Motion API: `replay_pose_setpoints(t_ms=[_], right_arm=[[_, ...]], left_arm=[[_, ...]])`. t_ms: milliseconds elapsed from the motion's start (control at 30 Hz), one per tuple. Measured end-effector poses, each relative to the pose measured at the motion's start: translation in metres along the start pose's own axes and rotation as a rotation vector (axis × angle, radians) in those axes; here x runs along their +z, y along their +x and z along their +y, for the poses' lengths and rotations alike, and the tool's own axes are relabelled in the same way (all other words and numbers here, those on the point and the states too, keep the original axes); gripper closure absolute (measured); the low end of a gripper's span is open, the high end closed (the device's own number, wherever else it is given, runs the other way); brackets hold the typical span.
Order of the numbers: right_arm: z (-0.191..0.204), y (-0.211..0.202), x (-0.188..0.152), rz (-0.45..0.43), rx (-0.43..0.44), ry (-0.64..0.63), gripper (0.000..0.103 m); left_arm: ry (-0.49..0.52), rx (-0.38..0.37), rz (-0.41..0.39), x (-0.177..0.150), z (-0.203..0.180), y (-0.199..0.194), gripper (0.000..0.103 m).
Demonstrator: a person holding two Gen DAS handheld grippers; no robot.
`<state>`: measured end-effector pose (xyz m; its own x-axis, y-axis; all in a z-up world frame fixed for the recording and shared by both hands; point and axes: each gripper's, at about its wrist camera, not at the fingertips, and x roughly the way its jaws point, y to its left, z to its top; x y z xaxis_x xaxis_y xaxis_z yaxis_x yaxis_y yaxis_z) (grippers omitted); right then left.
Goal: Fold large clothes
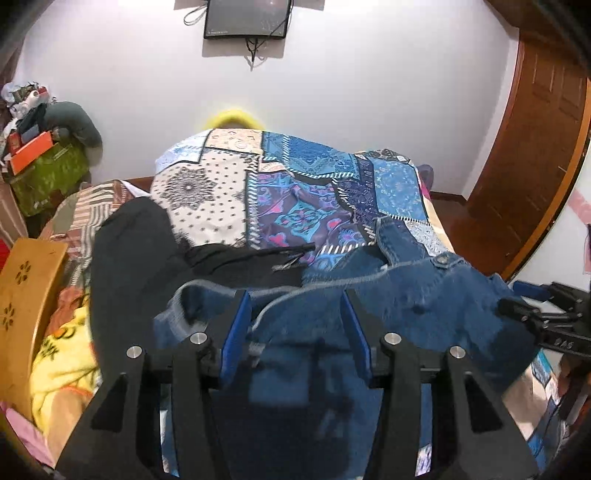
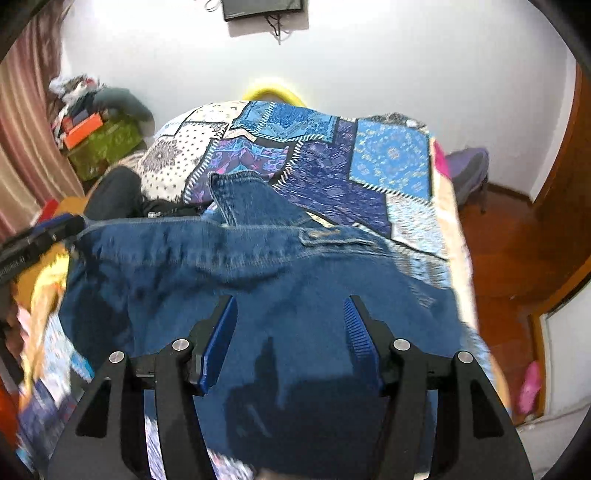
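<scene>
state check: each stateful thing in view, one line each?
denim jacket: bunched on the bed, not folded flat
black garment: crumpled left of the denim
patchwork bedspread: spread over the bed
wall screen: dark
left gripper: fingers apart over denim, no grip
right gripper: fingers apart over denim, no grip

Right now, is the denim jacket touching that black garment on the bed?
Touching. In the left wrist view, the denim jacket overlaps the black garment's near edge, with no patchwork bedspread showing between them.
</scene>
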<state>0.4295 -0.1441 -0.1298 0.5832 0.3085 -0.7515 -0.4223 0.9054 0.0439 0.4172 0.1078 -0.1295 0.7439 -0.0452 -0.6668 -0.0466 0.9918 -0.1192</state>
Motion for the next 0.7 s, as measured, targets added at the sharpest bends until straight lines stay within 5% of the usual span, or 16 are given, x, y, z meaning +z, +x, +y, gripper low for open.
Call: replay_pose_setpoints(t_ms=[500, 700], right_arm=[[-0.018, -0.085, -0.051, -0.051, -0.017, 0.059, 0.043], [-0.026, -0.080, -0.074, -0.014, -0.007, 0.150, 0.043]], left_arm=[[-0.140, 0.106, 0.033, -0.068, 0.053, -0.057, 0.051], [-0.328, 0.079, 0.137, -0.112, 0.084, -0.046, 0.051]])
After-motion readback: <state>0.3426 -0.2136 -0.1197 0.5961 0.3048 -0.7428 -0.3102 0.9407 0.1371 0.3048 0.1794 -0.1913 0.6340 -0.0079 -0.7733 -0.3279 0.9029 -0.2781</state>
